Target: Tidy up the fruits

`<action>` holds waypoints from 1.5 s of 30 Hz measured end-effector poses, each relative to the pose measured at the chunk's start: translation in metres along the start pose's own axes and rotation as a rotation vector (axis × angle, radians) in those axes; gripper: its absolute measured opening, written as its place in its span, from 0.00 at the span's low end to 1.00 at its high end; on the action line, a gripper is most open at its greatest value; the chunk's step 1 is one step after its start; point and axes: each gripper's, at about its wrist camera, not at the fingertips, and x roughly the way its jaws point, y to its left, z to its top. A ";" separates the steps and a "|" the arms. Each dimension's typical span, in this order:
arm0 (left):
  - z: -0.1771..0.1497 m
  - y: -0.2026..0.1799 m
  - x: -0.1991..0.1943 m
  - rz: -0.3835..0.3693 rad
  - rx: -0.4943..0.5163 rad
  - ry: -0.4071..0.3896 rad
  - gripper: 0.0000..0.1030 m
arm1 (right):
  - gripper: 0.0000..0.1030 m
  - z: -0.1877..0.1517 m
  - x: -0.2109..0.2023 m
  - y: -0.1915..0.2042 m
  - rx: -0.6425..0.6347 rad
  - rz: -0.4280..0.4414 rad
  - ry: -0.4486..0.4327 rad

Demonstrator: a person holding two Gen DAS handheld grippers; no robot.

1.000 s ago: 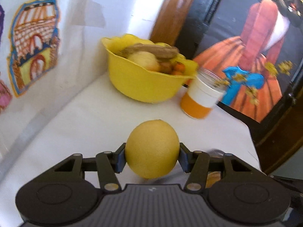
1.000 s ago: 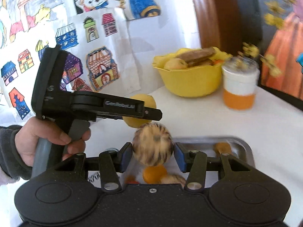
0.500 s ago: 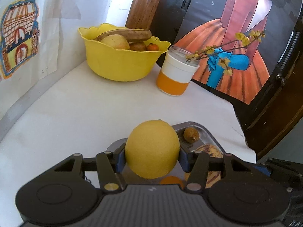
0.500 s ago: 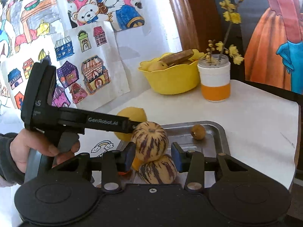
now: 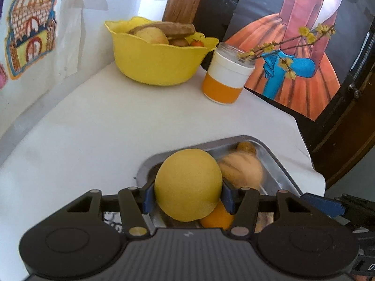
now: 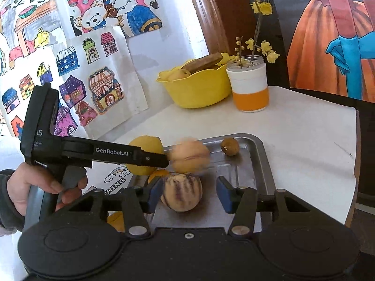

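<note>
Two tools work over one metal tray (image 6: 260, 164) at the near edge of the white worktop (image 5: 98, 126). In the right wrist view, the right tool (image 6: 188, 193) has its blue pads spread; its jaws have just been opening. A striped melon-like fruit (image 6: 181, 192) lies between them on the tray floor, close against the left pad and clear of the right one, so it is not gripped. Just beyond it a second, pale fruit (image 6: 189, 157) is blurred; whether it is resting on the tray cannot be told. A small brown fruit (image 6: 230, 146) sits near the tray's far corner, apart from the others.

The left tool (image 5: 187, 194) is clamped on a yellow lemon-like fruit (image 5: 188, 183), both pads pressing its sides, above the tray's left part. In the right wrist view this tool reaches in from the left, held by a hand (image 6: 30, 190) with a dark sleeve. Under the yellow fruit an orange fruit (image 5: 216, 219) shows in the tray, and the blurred pale fruit lies just to its right.

Farther back on the worktop stands a white and orange jar (image 5: 226, 79) holding twigs with yellow blossoms. Just left of it, near the wall, a yellow bowl (image 5: 154, 65) holds several fruits, among them a brown banana (image 5: 168, 28) lying across the top. Coloured drawings of houses (image 6: 103, 89) hang on the wall to the left, and a painting of an orange dress (image 5: 302, 53) stands behind the jar.
</note>
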 end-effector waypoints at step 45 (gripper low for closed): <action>-0.124 -0.010 -0.186 0.069 0.028 -0.285 0.99 | 0.99 -0.082 -0.128 0.109 -0.028 -0.154 -0.206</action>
